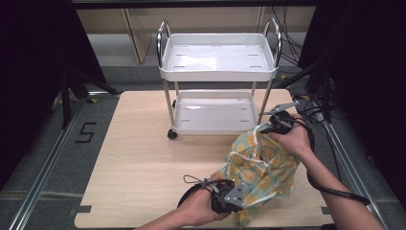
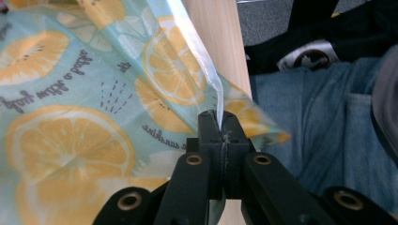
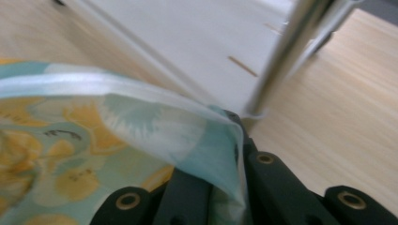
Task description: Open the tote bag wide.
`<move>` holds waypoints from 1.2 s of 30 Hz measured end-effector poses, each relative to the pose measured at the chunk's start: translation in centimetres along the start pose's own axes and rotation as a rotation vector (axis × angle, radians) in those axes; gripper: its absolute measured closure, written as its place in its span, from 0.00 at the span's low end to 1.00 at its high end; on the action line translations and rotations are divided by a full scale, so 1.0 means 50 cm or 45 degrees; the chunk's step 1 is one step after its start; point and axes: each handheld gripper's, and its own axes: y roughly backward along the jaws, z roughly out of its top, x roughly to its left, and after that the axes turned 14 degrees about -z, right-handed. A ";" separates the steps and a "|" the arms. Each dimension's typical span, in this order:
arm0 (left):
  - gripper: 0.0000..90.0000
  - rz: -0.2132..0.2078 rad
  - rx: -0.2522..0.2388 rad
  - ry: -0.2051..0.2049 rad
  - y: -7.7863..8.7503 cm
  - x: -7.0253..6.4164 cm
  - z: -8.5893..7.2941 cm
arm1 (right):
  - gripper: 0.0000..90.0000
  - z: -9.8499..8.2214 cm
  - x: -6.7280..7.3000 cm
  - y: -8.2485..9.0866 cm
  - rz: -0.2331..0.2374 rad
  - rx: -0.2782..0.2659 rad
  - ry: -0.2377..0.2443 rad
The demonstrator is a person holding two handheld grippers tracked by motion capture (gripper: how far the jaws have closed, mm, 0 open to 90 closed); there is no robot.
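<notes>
I have the lemon-print bag stretched over the bench, near its right front corner, just in front of the white cart. My left gripper is clenched on its near edge, my right gripper pinches the far hem. It looks light, floppy and slick, so I'd grip seams and edges, not the loose middle.

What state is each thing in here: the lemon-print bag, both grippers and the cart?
Lemon-print bag: crumpled on the table's near right, pinched at two edges.
Left gripper: shut on the bag's near edge.
Right gripper: shut on the bag's far top edge.
White cart: upright on the table, both trays empty.
</notes>
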 end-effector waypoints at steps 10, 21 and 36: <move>0.99 -0.020 0.030 0.086 0.022 0.005 -0.057 | 0.99 -0.038 -0.029 -0.043 -0.100 0.036 0.007; 0.99 0.023 -0.039 0.120 0.039 0.019 -0.065 | 0.73 -0.045 -0.021 -0.021 -0.038 -0.011 -0.011; 0.99 0.039 -0.057 0.124 0.036 0.018 -0.063 | 0.51 -0.034 -0.032 0.145 0.023 -0.240 0.064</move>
